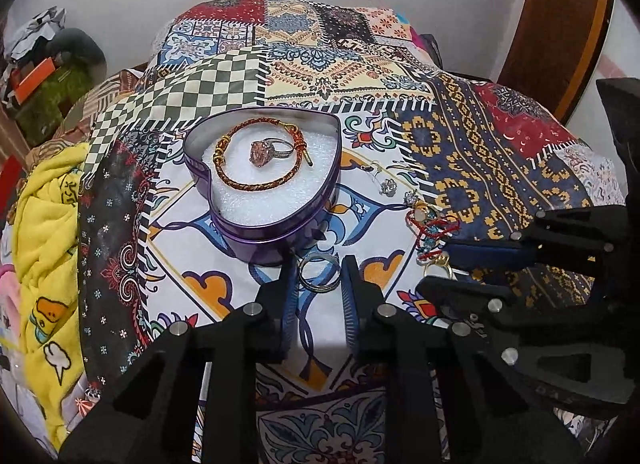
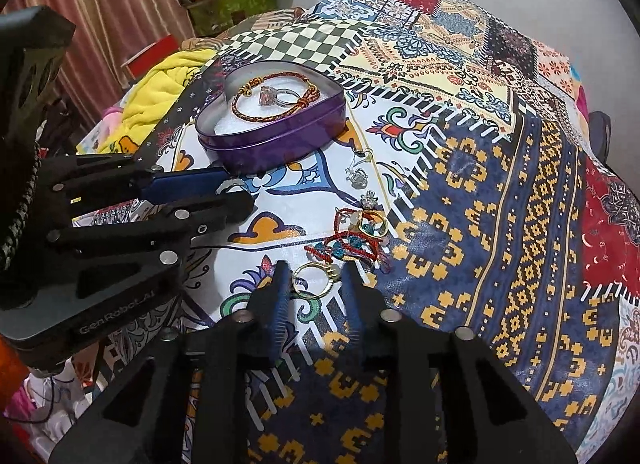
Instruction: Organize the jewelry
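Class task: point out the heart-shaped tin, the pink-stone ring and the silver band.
heart-shaped tin (image 1: 276,230): left wrist view, on its purple side wall.
pink-stone ring (image 1: 259,152): left wrist view, on the pink stone.
silver band (image 1: 319,286): left wrist view, on its near rim.

Red cord bracelet (image 1: 434,230) partly hidden

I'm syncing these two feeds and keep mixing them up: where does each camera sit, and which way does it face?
Left wrist: sits on the left gripper, facing along its open fingers at a silver ring, with the heart tin beyond; the right gripper enters from the right.
Right wrist: sits on the right gripper, facing along its open fingers at a gold ring; the left gripper enters from the left.
Both share the tin, its bracelet and pink-stone ring, the loose jewelry and the patchwork cloth.
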Demonstrator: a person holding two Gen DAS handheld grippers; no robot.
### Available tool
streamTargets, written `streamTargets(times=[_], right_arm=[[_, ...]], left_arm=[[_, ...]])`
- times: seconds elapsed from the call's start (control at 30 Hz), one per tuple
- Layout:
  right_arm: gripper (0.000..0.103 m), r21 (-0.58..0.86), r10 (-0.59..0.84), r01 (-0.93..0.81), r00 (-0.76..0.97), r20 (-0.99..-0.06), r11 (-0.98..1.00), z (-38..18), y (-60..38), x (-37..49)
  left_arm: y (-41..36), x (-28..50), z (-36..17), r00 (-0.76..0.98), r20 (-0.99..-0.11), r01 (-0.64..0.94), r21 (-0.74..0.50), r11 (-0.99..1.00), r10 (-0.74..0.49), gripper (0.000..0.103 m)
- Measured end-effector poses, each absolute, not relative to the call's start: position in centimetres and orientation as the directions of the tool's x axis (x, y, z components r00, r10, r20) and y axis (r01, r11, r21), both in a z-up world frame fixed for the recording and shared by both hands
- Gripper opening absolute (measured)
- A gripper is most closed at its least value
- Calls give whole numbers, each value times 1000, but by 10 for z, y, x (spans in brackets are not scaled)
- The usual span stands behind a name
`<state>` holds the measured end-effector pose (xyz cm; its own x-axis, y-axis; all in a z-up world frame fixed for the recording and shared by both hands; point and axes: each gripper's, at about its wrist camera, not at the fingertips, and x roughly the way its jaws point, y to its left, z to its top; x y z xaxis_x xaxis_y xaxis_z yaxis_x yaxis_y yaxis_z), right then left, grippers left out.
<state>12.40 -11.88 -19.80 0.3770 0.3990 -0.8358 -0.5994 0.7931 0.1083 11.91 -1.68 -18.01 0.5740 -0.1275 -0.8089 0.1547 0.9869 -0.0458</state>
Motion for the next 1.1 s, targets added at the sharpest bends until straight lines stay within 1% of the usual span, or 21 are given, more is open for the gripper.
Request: streamTargets(times=[0.23, 0.4, 0.77, 1.1], right_arm=[[23, 117, 394, -577, 382, -836, 808, -195, -127, 121], [23, 126, 395, -558, 394, -830, 820, -187, -136, 119], [23, 137, 430, -538, 468, -772, 832, -150, -142, 121], [23, 153, 472, -545, 512, -717, 824, -126, -134, 140]], left_arm=[[-15, 109, -170, 576, -802, 153, -82, 985, -156, 21], [-14, 97, -157, 595, -789, 150, -77, 986, -152, 21], [-3, 87, -121, 659, -739, 110, -88, 990, -139, 21], [12, 100, -105, 697, -707, 80, -89, 993, -120, 21]])
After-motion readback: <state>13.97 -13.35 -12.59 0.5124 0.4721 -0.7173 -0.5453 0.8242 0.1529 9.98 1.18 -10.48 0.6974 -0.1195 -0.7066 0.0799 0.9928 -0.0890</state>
